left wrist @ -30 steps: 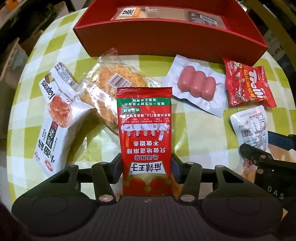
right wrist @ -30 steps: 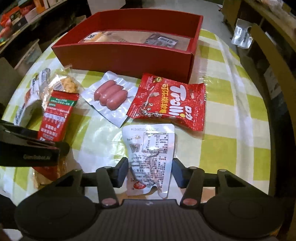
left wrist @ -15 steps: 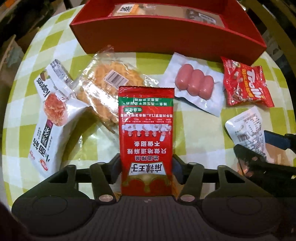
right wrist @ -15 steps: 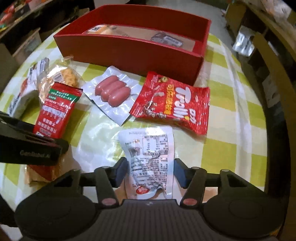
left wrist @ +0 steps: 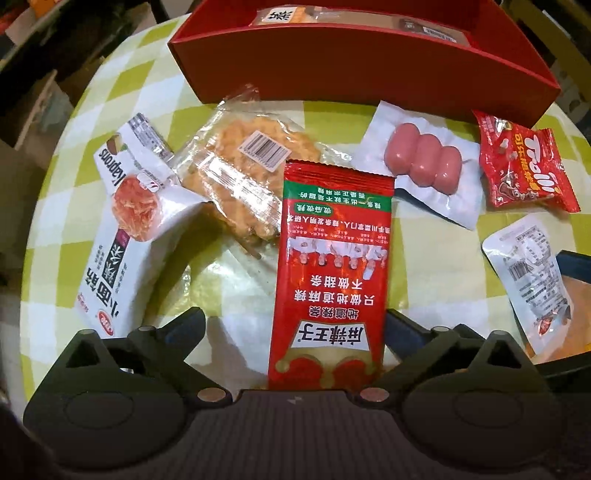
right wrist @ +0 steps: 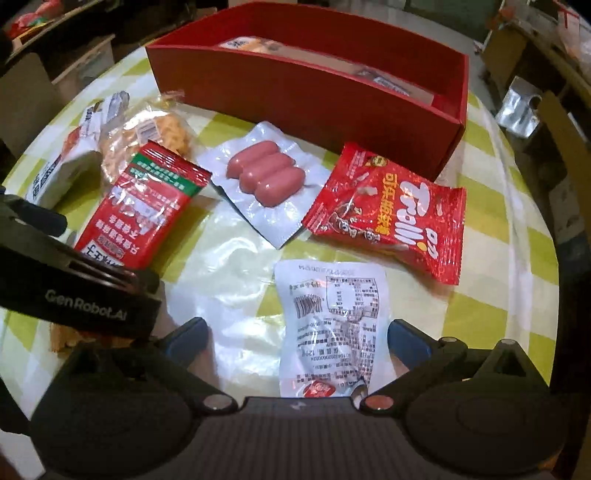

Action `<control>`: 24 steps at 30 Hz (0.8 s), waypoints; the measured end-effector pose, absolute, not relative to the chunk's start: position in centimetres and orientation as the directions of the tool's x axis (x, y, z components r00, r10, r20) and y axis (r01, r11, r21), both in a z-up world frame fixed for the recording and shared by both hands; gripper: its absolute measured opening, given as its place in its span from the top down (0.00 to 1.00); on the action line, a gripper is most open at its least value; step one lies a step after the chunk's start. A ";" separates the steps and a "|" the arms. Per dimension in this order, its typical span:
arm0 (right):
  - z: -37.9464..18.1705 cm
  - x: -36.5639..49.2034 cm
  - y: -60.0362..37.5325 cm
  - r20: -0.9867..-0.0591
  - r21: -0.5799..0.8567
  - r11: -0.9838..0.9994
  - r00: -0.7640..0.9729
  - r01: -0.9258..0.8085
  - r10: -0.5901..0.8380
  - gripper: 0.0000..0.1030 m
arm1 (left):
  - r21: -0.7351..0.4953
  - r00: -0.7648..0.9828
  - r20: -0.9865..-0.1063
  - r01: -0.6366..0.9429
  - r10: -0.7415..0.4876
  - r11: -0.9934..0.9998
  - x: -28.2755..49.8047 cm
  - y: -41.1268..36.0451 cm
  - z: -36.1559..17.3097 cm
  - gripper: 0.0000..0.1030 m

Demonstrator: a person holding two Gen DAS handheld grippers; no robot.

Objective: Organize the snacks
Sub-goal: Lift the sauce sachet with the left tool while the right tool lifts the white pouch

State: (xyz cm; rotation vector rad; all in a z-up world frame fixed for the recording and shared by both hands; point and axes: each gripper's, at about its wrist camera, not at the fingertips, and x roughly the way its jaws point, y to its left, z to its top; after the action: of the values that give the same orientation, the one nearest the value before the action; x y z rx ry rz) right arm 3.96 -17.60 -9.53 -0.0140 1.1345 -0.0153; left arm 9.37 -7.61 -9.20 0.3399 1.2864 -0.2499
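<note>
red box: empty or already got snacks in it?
Not empty. The red box already holds at least one long flat packet along its far side. How full it is cannot be told; its near wall hides most of the floor.

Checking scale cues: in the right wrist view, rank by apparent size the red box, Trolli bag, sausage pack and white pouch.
1. red box
2. Trolli bag
3. sausage pack and white pouch: look alike; the pouch lies nearer the camera, so unranked.

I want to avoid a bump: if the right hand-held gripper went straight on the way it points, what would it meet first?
Most likely the white printed pouch, which lies flat between the opening jaws of the right hand-held gripper, untouched by the pads. Under it is the checked tablecloth. Depth is hard to judge in this view.
</note>
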 end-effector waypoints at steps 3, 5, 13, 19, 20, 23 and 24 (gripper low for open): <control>-9.1 3.5 -18.0 -0.911 -0.021 1.000 0.413 0.001 -0.019 0.00 | 0.054 0.231 -0.972 0.360 -0.033 0.932 9.6 -7.2 -9.1 0.06; -8.6 3.0 -18.3 -0.910 -0.017 1.000 0.415 0.025 -0.026 0.19 | 0.012 0.213 -0.974 0.367 -0.072 0.930 9.4 -7.0 -8.7 0.17; -7.6 2.0 -19.8 -0.905 -0.005 0.996 0.423 0.085 -0.041 0.38 | 0.010 0.198 -0.977 0.427 -0.083 0.904 8.4 -8.1 -7.8 0.46; -5.3 2.1 -20.7 -0.871 0.039 0.993 0.491 0.109 -0.020 0.39 | -0.013 0.228 -0.967 0.410 -0.116 0.912 8.8 -7.8 -6.3 0.47; -4.9 2.2 -20.7 -0.865 0.042 0.993 0.501 0.112 -0.020 0.39 | -0.012 0.239 -0.964 0.410 -0.120 0.912 8.8 -7.8 -5.9 0.47; -4.1 2.5 -21.0 -0.851 0.051 0.991 0.524 0.121 -0.020 0.39 | -0.020 0.260 -0.956 0.411 -0.138 0.911 9.0 -7.8 -4.8 0.47; -3.8 2.7 -21.1 -0.848 0.053 0.991 0.530 0.121 -0.019 0.39 | -0.022 0.267 -0.953 0.409 -0.143 0.912 9.1 -7.9 -4.5 0.47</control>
State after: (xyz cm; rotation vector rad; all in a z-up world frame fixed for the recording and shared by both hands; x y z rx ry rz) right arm 2.66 -21.09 -3.82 0.1099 1.0099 -0.0837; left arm 9.08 -7.87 -4.52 0.2478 1.2488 -0.3775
